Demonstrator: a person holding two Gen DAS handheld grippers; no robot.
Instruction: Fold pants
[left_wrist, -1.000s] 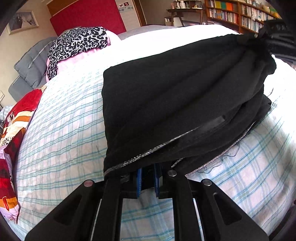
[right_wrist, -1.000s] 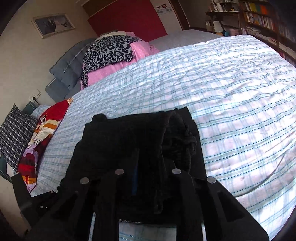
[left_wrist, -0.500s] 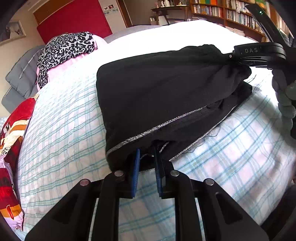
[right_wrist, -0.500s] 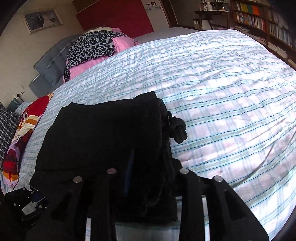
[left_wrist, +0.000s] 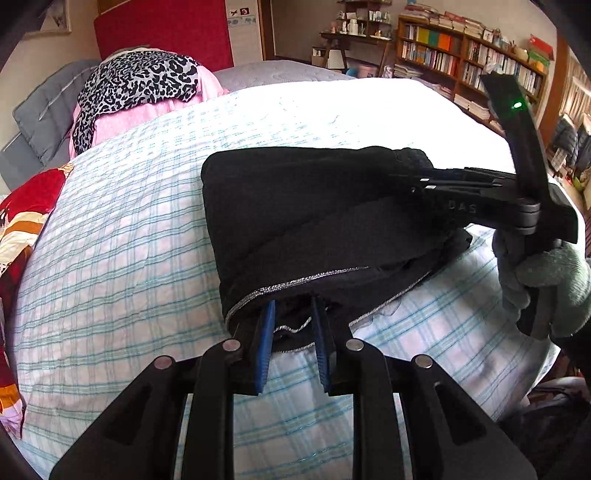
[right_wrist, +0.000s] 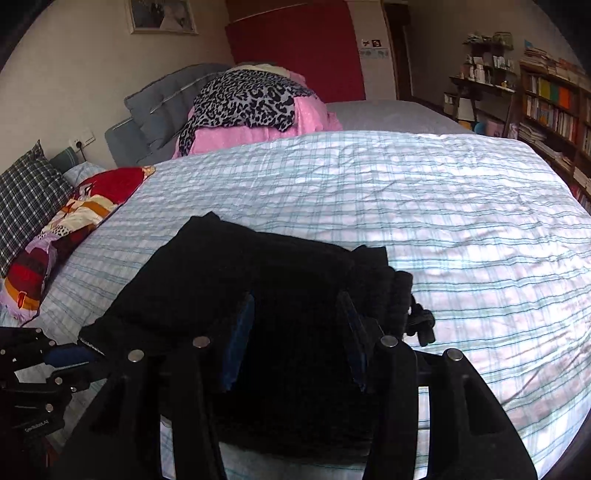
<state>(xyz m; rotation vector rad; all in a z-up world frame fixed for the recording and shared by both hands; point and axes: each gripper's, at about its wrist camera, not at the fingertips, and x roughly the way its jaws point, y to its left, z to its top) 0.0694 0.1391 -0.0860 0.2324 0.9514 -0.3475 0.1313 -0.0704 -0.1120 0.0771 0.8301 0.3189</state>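
Note:
The black pants (left_wrist: 314, 218) lie folded in a thick stack on the checked bedspread (left_wrist: 122, 251). A silver-stitched hem runs along their near edge. My left gripper (left_wrist: 293, 314) is open, its blue pads either side of the hem layers, not clamping them. My right gripper (right_wrist: 295, 306) is open over the waistband end of the pants (right_wrist: 229, 280), and it also shows in the left wrist view (left_wrist: 417, 184) held by a gloved hand. A drawstring knot (right_wrist: 421, 325) hangs at the right.
A leopard-print cloth on pink bedding (left_wrist: 140, 81) lies at the head of the bed. A red patterned pillow (right_wrist: 74, 214) and a plaid cushion (right_wrist: 26, 199) sit at the left. Bookshelves (left_wrist: 469, 66) stand to the right.
Both grippers lowered the folded pants onto the bed and opened. The left pads spread apart off the hem; the right jaws widened over the waistband.

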